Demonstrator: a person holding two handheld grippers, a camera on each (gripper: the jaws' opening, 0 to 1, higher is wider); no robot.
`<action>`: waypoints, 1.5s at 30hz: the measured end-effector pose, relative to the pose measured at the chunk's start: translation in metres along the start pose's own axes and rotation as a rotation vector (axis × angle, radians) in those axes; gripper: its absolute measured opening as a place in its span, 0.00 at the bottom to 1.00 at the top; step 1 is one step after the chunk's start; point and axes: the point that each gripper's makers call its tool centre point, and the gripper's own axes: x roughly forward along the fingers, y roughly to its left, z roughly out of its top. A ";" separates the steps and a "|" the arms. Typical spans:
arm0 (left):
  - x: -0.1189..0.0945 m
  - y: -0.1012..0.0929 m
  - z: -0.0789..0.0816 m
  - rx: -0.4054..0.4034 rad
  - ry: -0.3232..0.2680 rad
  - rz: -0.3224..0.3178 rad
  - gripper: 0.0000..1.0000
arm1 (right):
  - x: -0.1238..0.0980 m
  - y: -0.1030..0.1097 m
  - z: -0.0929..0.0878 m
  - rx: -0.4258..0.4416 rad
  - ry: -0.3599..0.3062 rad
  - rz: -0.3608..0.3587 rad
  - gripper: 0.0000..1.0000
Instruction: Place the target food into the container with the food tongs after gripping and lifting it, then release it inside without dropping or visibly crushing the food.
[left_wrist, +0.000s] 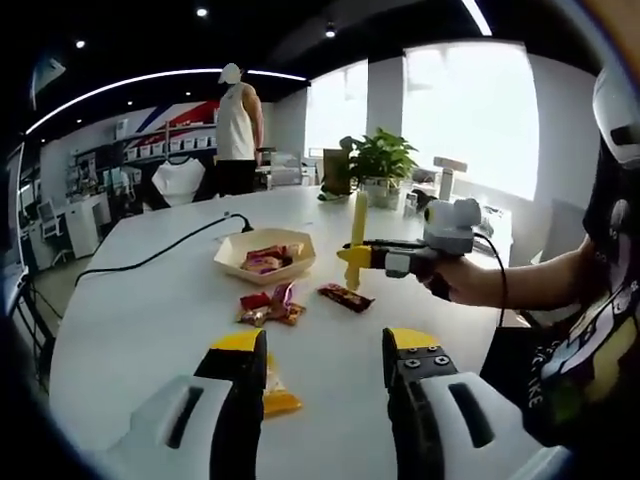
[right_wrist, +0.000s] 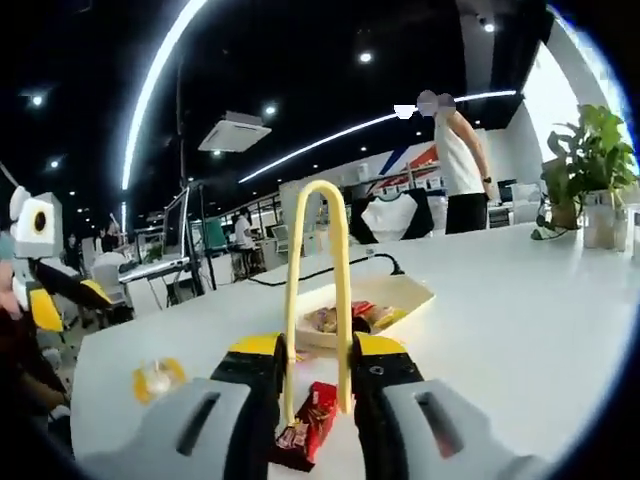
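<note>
The right claw (right_wrist: 315, 375) is closed on a pair of yellow tongs (right_wrist: 318, 290), squeezing the two arms near their tips, with the loop end sticking up. In the left gripper view you can see the same right claw (left_wrist: 352, 255) over the white surface (left_wrist: 150, 330), with the tongs (left_wrist: 356, 235) standing up in it. The left claw (left_wrist: 325, 365) is open and holds nothing. The tray (left_wrist: 262, 268) sits in the middle of the surface and already has some wrapped snacks in it. The food to pick up looks like one of the loose snacks next to the tray: a red one (left_wrist: 345, 297) lies just below the tongs, and a small pile (left_wrist: 270, 305) lies a bit to the side (I cannot tell which one is wanted). In the right gripper view the red snack (right_wrist: 310, 420) sits right under the tong tips. To do this step well, I think the tips should go down on both sides of the snack, then close gently, just enough to lift it. Squeeze too hard and it may get squashed. Squeeze too softly and the shiny wrapper may slip out. Then carry it over the tray and let go low down.
</note>
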 end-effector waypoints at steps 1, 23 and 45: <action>0.000 0.001 0.000 -0.006 -0.003 0.001 0.49 | 0.000 0.002 0.000 -0.010 -0.003 -0.030 0.23; -0.017 0.008 0.008 0.003 -0.041 0.005 0.50 | 0.010 0.005 -0.017 -0.121 0.008 -0.199 0.24; -0.023 0.024 0.024 0.014 -0.118 0.120 0.92 | 0.009 0.013 -0.031 -0.218 0.053 -0.065 0.18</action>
